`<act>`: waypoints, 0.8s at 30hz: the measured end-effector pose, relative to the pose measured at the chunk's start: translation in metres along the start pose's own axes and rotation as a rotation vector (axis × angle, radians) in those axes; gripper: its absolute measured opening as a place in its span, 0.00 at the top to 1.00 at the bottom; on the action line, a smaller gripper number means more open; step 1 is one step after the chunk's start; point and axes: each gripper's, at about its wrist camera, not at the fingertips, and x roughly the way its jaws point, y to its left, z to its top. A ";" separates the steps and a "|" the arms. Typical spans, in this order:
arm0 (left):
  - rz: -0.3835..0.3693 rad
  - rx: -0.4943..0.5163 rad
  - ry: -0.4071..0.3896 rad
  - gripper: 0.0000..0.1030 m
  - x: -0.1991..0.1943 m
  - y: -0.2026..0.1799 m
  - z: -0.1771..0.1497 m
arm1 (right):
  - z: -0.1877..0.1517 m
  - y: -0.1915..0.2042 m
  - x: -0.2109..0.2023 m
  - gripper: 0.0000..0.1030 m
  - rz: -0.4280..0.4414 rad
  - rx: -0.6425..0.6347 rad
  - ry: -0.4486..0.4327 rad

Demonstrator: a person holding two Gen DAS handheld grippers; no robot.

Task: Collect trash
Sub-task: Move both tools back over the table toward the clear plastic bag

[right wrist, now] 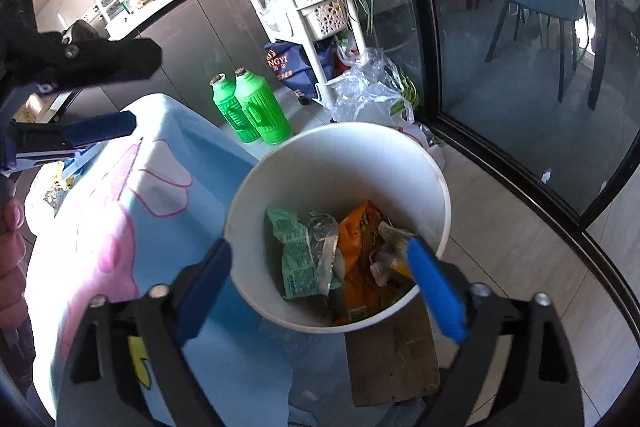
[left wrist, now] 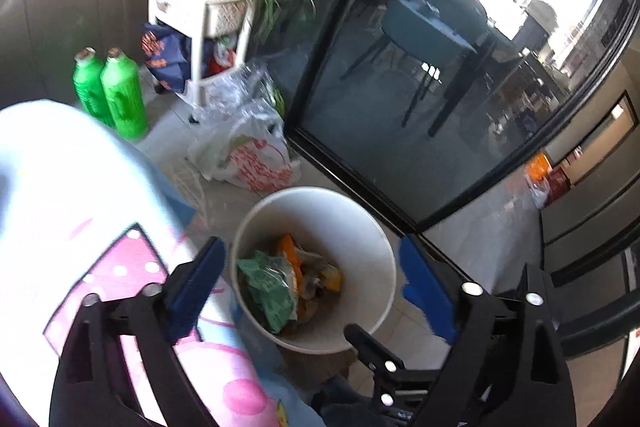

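Note:
A white bin (left wrist: pixel 360 227) stands on the floor beside a table with a pale blue and pink cloth (left wrist: pixel 80 187). It holds a green wrapper (left wrist: pixel 268 291), an orange wrapper (right wrist: pixel 356 239) and other crumpled packets. My left gripper (left wrist: pixel 312 267) is open and empty above the bin. My right gripper (right wrist: pixel 320 267) is open and empty, its fingers spread over the bin (right wrist: pixel 320 155). In the right wrist view the left gripper's blue finger (right wrist: pixel 100 129) shows at the far left above the cloth (right wrist: pixel 160 187).
Two green bottles (left wrist: pixel 116 95) stand on the floor behind the table. A white shelf trolley (left wrist: pixel 216 7) with plastic bags (left wrist: pixel 248 147) at its foot is beyond them. A dark glass sliding door (left wrist: pixel 440 67) runs along the right. A brown board (right wrist: pixel 392 359) lies under the bin.

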 end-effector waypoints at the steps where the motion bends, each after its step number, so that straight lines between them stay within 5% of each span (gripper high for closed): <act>1: 0.010 0.000 -0.016 0.08 -0.006 0.001 0.000 | 0.001 0.000 -0.002 0.03 0.000 -0.006 -0.004; 24: 0.189 -0.214 -0.205 0.08 -0.181 0.073 -0.068 | 0.018 0.104 -0.096 0.03 0.062 -0.183 -0.126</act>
